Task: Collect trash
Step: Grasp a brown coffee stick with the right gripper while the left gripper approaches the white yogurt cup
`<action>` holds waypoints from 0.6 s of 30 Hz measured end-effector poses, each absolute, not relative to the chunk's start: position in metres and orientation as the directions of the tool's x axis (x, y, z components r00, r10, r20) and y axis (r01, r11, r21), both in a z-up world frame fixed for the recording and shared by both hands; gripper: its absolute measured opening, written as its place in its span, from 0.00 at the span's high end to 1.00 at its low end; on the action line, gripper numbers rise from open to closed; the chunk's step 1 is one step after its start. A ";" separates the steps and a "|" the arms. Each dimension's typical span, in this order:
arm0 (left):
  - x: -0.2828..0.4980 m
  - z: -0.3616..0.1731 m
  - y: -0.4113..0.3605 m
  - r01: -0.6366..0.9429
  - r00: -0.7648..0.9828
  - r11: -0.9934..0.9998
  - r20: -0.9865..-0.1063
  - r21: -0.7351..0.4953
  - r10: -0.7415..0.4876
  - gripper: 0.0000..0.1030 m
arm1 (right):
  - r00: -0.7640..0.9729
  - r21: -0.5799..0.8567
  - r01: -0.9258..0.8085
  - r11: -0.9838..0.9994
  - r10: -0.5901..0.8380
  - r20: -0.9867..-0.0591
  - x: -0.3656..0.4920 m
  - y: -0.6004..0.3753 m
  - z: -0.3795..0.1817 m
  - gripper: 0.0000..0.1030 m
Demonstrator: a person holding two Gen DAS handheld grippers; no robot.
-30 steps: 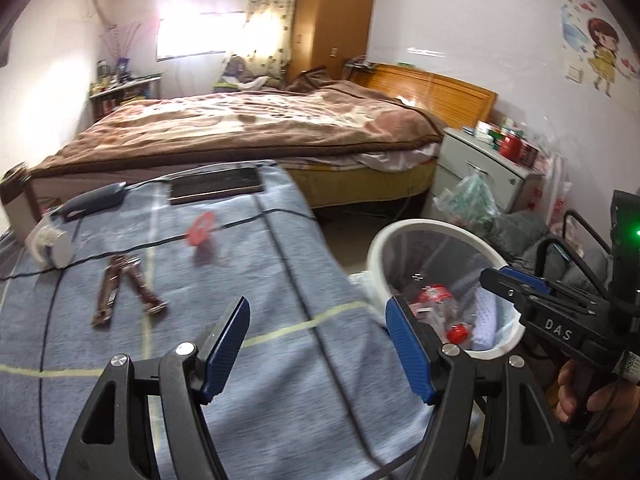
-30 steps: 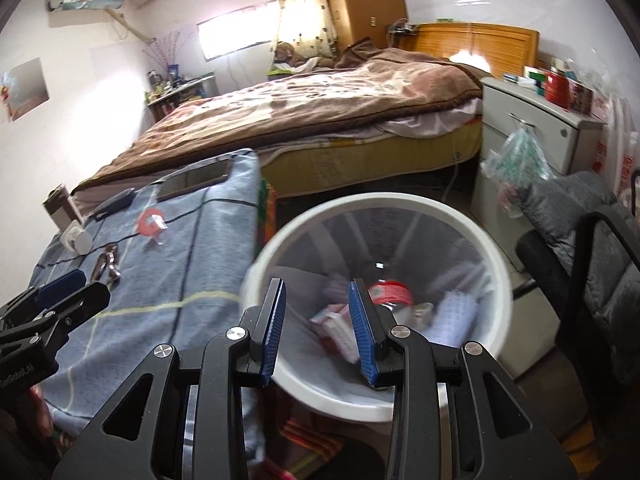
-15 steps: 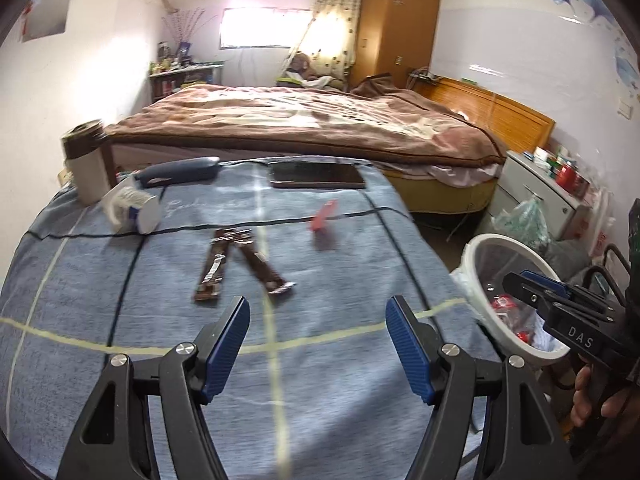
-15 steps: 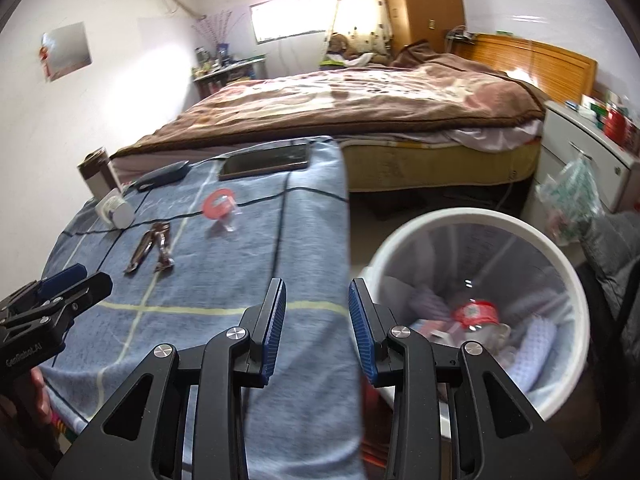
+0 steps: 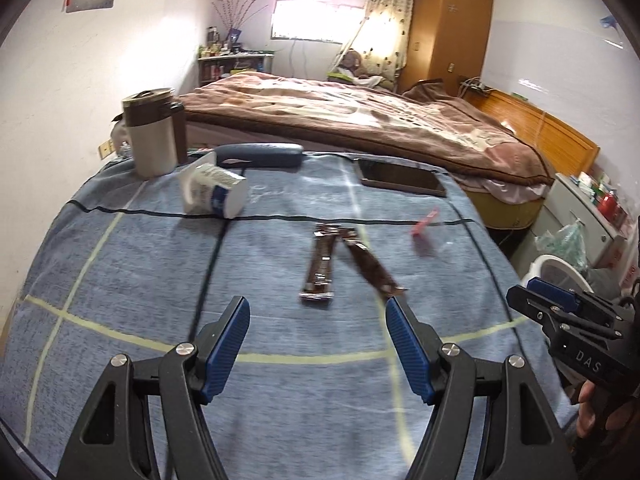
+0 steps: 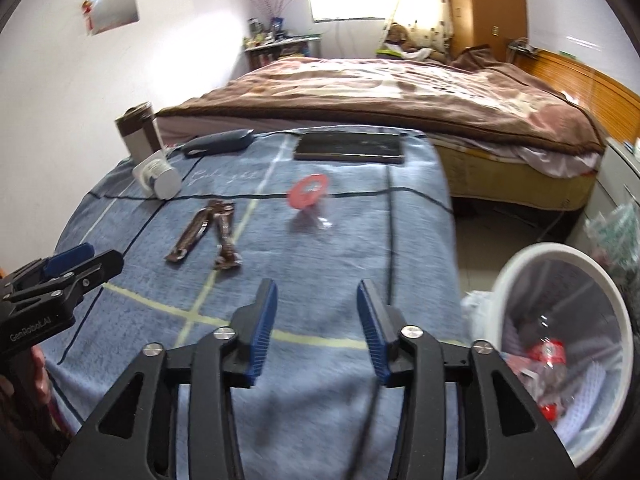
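Left gripper [image 5: 316,344]: jaws wide apart, nothing between them; it hovers over the near part of the blue blanket [image 5: 120,280], aimed at the wrappers.
Right gripper [image 6: 316,328]: jaws have just been opening, nothing between them; empty, it is ready for a pick.
Trash: two brown wrappers [image 5: 320,268] lie flat mid-blanket, touching at their far ends; a pink ring [image 6: 308,192] lies further right; a tipped white cup [image 5: 212,196] lies far left.
Bin [image 6: 560,264]: white, on the floor right of the blanket's edge, mouth open, already holding a bottle.
Non-trash: tablet [image 6: 348,148], dark case [image 5: 260,156] and flask [image 5: 152,136] line the far edge.
Clearance: open cloth surrounds the wrappers; the right edge drops off beside the bin.
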State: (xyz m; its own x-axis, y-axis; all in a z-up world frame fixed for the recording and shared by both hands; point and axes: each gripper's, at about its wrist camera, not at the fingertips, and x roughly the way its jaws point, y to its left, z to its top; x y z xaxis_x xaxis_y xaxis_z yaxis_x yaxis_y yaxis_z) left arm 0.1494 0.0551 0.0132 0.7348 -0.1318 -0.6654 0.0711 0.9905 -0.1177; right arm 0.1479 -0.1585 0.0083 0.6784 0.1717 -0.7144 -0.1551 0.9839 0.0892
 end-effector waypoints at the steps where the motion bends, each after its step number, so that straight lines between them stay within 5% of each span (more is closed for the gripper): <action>1: 0.151 0.012 0.058 0.069 0.734 0.990 -0.666 -0.123 -0.133 0.30 | 0.674 0.093 -0.166 0.982 0.181 -0.716 0.150 -0.155 0.007 0.54; 18: 0.189 0.001 0.094 0.027 0.715 0.994 -0.693 -0.107 -0.094 0.30 | 0.588 0.070 -0.264 0.962 0.218 -0.779 0.209 -0.099 -0.021 0.54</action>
